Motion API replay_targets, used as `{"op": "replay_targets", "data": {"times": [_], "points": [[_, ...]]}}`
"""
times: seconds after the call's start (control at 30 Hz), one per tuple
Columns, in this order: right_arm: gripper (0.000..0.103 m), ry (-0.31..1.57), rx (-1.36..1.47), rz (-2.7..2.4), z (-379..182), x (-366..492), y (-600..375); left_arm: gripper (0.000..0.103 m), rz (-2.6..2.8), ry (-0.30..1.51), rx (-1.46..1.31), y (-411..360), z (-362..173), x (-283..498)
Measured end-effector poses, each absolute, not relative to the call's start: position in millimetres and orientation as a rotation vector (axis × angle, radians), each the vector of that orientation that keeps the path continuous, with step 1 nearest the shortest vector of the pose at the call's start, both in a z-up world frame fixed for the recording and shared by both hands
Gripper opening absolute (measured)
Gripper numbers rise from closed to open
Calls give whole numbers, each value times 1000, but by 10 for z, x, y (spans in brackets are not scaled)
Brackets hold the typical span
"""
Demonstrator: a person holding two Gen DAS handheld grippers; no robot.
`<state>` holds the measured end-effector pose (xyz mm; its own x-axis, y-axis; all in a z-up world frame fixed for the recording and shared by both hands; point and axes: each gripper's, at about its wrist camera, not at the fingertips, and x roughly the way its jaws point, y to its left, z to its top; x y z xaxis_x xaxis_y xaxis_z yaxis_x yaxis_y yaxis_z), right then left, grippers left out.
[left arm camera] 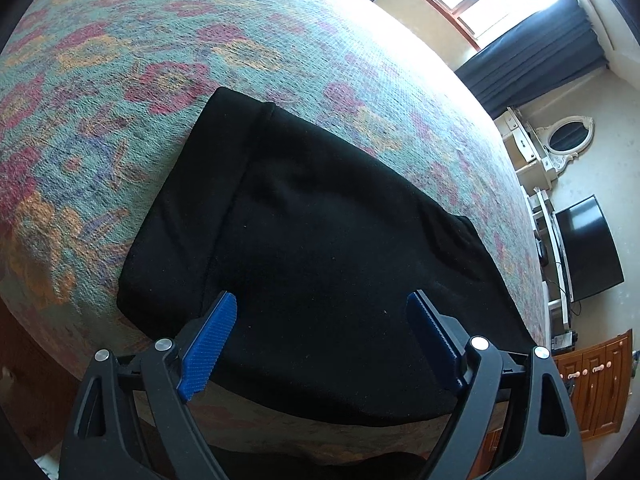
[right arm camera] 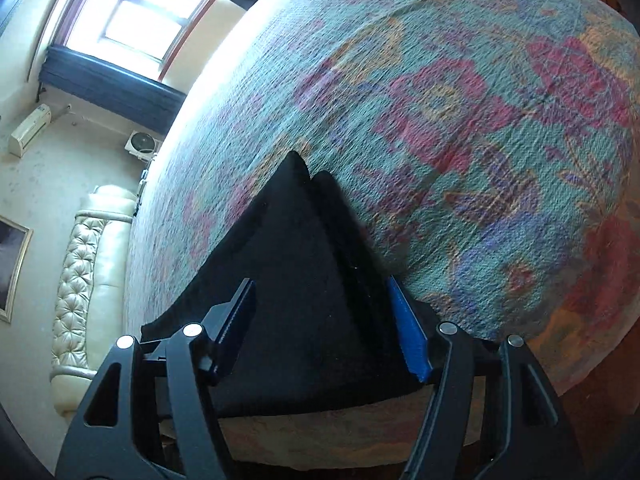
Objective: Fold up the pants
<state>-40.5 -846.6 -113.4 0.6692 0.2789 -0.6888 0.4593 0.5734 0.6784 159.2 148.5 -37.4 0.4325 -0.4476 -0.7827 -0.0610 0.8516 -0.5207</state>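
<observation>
The right gripper (right arm camera: 324,322), black-armed with blue ribbed pads, is hovering with its jaws apart over the folded black fabric pants (right arm camera: 304,280), nothing pinched between them. The pants are lying near the edge of a bed covered in a teal woven spread with pink and orange flowers (right arm camera: 460,120). A cream tufted leather sofa (right arm camera: 92,272) is standing beyond.
</observation>
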Motion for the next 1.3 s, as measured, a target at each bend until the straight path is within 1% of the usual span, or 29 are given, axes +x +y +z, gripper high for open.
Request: {"op": "replay_targets", "data": {"times": [0.03, 0.13, 0.23, 0.33, 0.37, 0.5, 0.57, 0.67, 0.83, 0.97, 1.13, 1.3], "points": [[62, 881, 967, -117, -1103, -372, -8418, 86, -256, 1110, -526, 1483, -377, 1592], [35, 960, 890, -81, -1033, -251, -8198, 86, -258, 1110, -529, 1474, -389, 1586], [23, 975, 899, -93, -987, -217, -8153, 86, -265, 1116, -483, 1430, -411, 1570], [21, 962, 912, -118, -866, -190, -8101, 86, -268, 1125, -357, 1258, -409, 1556], [20, 948, 915, -118, -790, -176, -8079, 88, -268, 1127, -312, 1200, -412, 1546], [20, 849, 977, -89, -454, -209, -7985, 90, -260, 1142, -194, 1048, -428, 1525], [20, 801, 1001, -59, -263, -202, -7894, 90, -252, 1141, -199, 1039, -404, 1524], [20, 752, 1001, -13, 56, -123, -7662, 90, -244, 1123, -291, 1112, -392, 1496], [20, 738, 879, 36, 583, 16, -7153, 90, -219, 1098, -398, 1224, -357, 1507], [20, 752, 771, 44, 854, 151, -6662, 90, -192, 1063, -364, 1171, -271, 1496], [20, 801, 627, 59, 904, 396, -5966, 90, -201, 1033, -327, 1109, -209, 1501], [20, 874, 527, 70, 664, 745, -5238, 90, -198, 1023, -346, 1172, -215, 1461]]}}
